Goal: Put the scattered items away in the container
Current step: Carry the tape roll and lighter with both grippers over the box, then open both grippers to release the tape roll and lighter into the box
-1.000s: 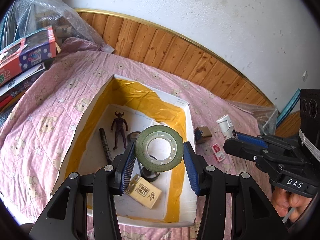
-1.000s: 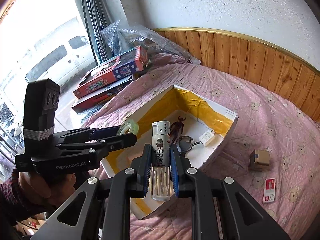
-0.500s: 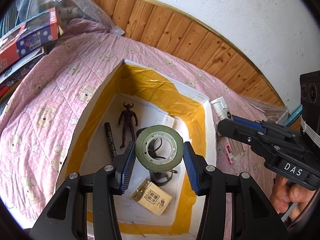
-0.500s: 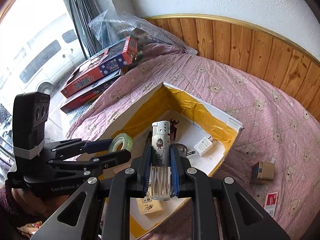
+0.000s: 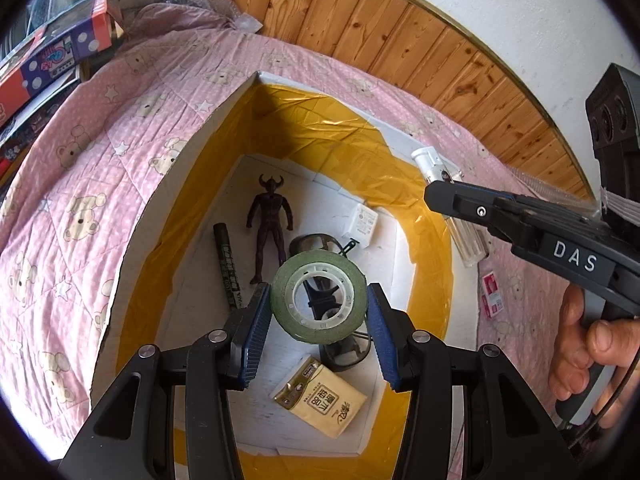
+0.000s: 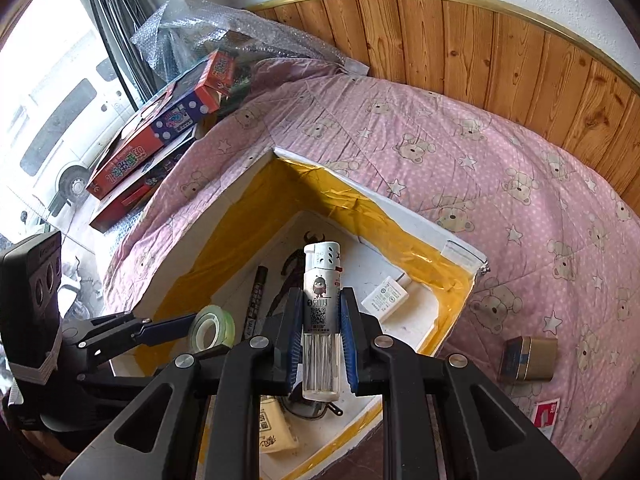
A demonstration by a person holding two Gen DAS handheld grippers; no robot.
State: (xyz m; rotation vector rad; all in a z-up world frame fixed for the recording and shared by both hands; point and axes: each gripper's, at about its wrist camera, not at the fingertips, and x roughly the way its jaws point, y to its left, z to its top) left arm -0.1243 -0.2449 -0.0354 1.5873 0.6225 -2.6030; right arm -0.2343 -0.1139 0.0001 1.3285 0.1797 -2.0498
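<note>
Left wrist view: your left gripper [image 5: 318, 312] clamps the green tape roll [image 5: 319, 295] across its rim, hole facing you, above the yellow-lined box [image 5: 432, 280]. Lower it further, then let go. Your right gripper [image 6: 320, 336] pinches the lighter [image 6: 321, 320] upright along the fingers, cap pointing away, seemingly over the box floor; release low.

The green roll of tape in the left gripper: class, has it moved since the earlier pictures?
Yes. The green roll of tape has moved forward and down over the yellow-lined white box, which looms larger beneath it.
</note>
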